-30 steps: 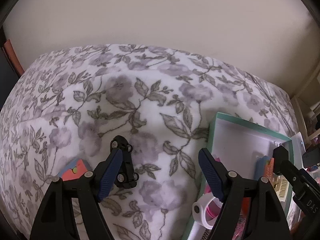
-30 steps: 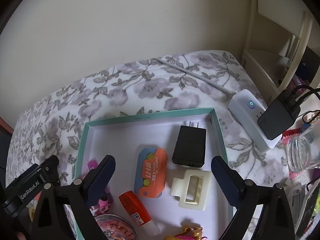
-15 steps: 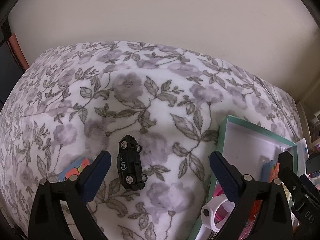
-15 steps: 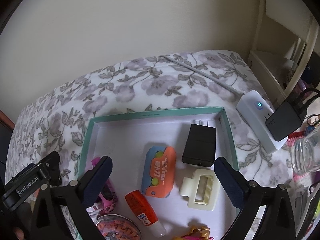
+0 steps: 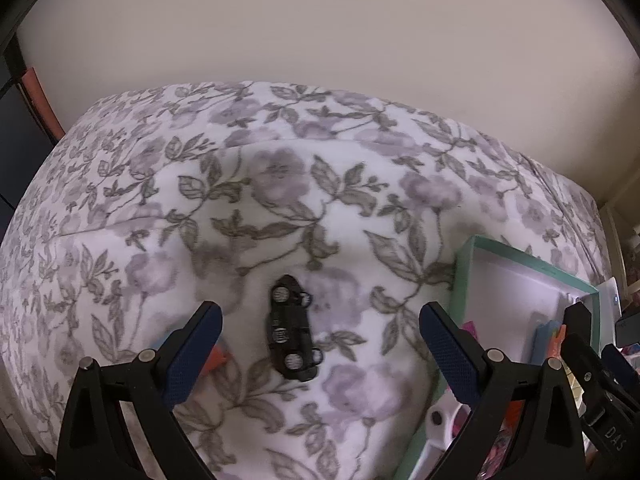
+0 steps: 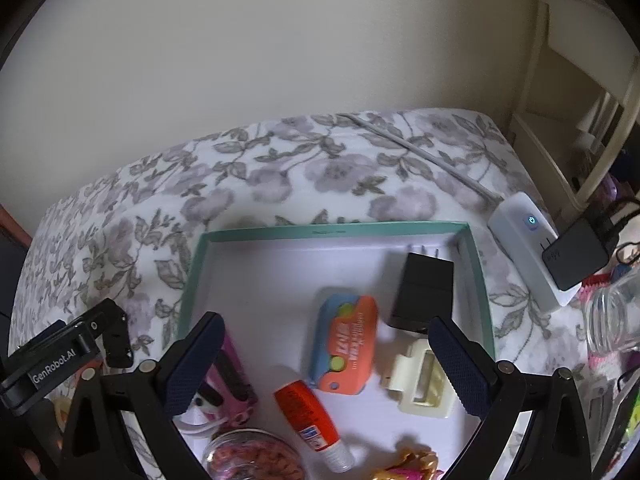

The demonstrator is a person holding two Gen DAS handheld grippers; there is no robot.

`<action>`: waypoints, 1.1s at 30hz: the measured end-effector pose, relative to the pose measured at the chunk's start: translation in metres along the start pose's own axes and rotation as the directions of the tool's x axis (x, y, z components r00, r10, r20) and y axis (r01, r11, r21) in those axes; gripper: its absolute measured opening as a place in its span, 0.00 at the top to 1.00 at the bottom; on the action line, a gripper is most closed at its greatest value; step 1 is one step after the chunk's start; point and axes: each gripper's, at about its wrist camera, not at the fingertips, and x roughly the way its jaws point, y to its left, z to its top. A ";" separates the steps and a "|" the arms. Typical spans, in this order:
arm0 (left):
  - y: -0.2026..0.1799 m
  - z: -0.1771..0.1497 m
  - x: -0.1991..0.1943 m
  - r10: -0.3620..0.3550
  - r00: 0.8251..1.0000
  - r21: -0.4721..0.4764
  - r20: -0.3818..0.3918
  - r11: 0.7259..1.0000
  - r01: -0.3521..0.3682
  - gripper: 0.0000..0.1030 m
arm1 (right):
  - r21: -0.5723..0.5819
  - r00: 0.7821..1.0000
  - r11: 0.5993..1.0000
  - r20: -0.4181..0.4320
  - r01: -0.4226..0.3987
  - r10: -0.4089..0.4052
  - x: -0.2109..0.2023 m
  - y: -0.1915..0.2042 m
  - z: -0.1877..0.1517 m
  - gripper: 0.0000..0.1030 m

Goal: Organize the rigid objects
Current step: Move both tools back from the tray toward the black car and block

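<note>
- Left wrist view: my left gripper (image 5: 320, 332) has its jaws spread wide, holding nothing. The black toy car (image 5: 291, 339) lies on the floral blanket (image 5: 280, 184) between the two fingertips, touching neither pad.
- Car position relative to my jaws: it sits a little left of the midline, so it is closer to my left fingertip than to my right one.
- Long axis: the car runs near-to-far, roughly parallel to my fingers, with its near end tilted slightly to the right. Wheels show along its upper face, so I judge it is lying on its side or roof; the blur prevents a firmer reading.
- Consequence for the next move, as a judgement: closing the jaws would bring the pads against the car's two long flanks, across its narrow width. A small shift left would centre it first.
- An orange-and-blue item (image 5: 214, 356) lies on the blanket just behind my left fingertip, near the car but apart from it.
- Right wrist view: my right gripper (image 6: 326, 350) also has its jaws spread and empty. It hangs over the teal-rimmed tray (image 6: 336, 229), which holds a black plug adapter (image 6: 424, 296), an orange case (image 6: 346, 344), a cream hair clip (image 6: 420, 384) and a glue tube (image 6: 310, 414).
- Nearer arm: the left. The car lies to the left of the tray and well apart from my right jaws.
- Destination, as a judgement: the tray lies to the right of the car, its near-left corner close by.
</note>
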 end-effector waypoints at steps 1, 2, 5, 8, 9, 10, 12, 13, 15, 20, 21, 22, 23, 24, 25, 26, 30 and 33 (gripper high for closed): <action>0.004 0.001 -0.002 0.006 1.000 0.000 -0.005 1.000 -0.006 0.04 | -0.003 1.000 1.000 0.001 -0.001 0.001 -0.002 0.003 0.001 0.00; 0.007 0.001 -0.003 0.008 1.000 -0.002 -0.009 1.000 -0.008 0.04 | -0.007 1.000 1.000 0.000 -0.005 0.005 -0.004 0.008 0.001 0.00; 0.019 0.003 -0.012 0.002 1.000 -0.022 -0.023 1.000 -0.003 0.04 | -0.036 1.000 0.999 -0.001 -0.011 0.011 -0.012 0.025 0.000 0.00; 0.031 0.005 -0.021 0.007 1.000 -0.038 -0.029 0.999 -0.008 0.04 | -0.069 1.000 0.998 -0.003 -0.005 0.005 -0.019 0.041 -0.003 0.00; 0.036 0.006 -0.026 0.011 0.999 -0.043 -0.031 0.999 -0.013 0.04 | -0.077 1.000 0.997 -0.001 -0.003 0.003 -0.023 0.048 -0.004 0.00; 0.042 0.007 -0.031 0.015 0.999 -0.053 -0.031 0.998 -0.017 0.04 | -0.082 1.000 0.997 -0.001 -0.004 0.004 -0.026 0.052 -0.006 0.00; 0.053 0.007 -0.041 0.010 1.000 -0.078 -0.030 0.997 -0.012 0.04 | -0.093 1.000 0.996 -0.006 -0.020 0.020 -0.034 0.064 -0.008 0.00; 0.059 0.006 -0.046 0.005 1.000 -0.089 -0.029 0.996 -0.008 0.04 | -0.093 1.000 0.995 -0.003 -0.026 0.026 -0.038 0.068 -0.009 0.00; 0.070 0.004 -0.057 -0.002 1.000 -0.104 -0.022 0.995 0.000 0.04 | -0.086 0.999 0.995 -0.002 -0.043 0.043 -0.048 0.078 -0.011 0.00; 0.095 -0.003 -0.081 0.039 0.999 -0.095 0.005 0.995 -0.038 0.04 | -0.080 0.996 0.993 0.004 -0.090 0.090 -0.072 0.100 -0.015 0.00; 0.102 -0.004 -0.087 0.045 0.999 -0.101 0.010 0.994 -0.044 0.04 | -0.085 0.996 0.992 0.005 -0.089 0.090 -0.075 0.104 -0.016 0.00; 0.107 -0.005 -0.090 0.046 0.999 -0.106 0.013 0.993 -0.044 0.04 | -0.091 0.996 0.992 0.007 -0.088 0.089 -0.078 0.108 -0.017 0.00; 0.112 -0.006 -0.093 0.045 0.999 -0.111 0.016 0.993 -0.043 0.04 | -0.104 0.996 0.991 0.014 -0.085 0.087 -0.083 0.115 -0.020 0.00; 0.120 -0.008 -0.097 0.043 0.999 -0.123 0.019 0.992 -0.041 0.04 | -0.110 0.996 0.990 0.018 -0.083 0.086 -0.085 0.119 -0.021 0.00; 0.125 -0.010 -0.099 0.042 0.999 -0.131 0.018 0.991 -0.039 0.04 | -0.117 0.996 0.990 0.024 -0.080 0.084 -0.087 0.123 -0.023 0.00; 0.130 -0.013 -0.099 0.036 0.999 -0.141 0.012 0.989 -0.034 0.04 | -0.123 0.996 0.989 0.026 -0.078 0.082 -0.088 0.129 -0.026 0.00; 0.151 -0.027 -0.086 0.010 0.999 -0.182 -0.037 0.983 -0.017 0.04 | -0.160 0.994 0.981 0.000 -0.105 0.106 -0.083 0.149 -0.037 0.00; 0.167 -0.032 -0.070 0.010 0.997 -0.217 -0.083 0.976 -0.028 0.04 | -0.214 0.995 0.971 -0.016 -0.102 0.101 -0.072 0.167 -0.047 0.00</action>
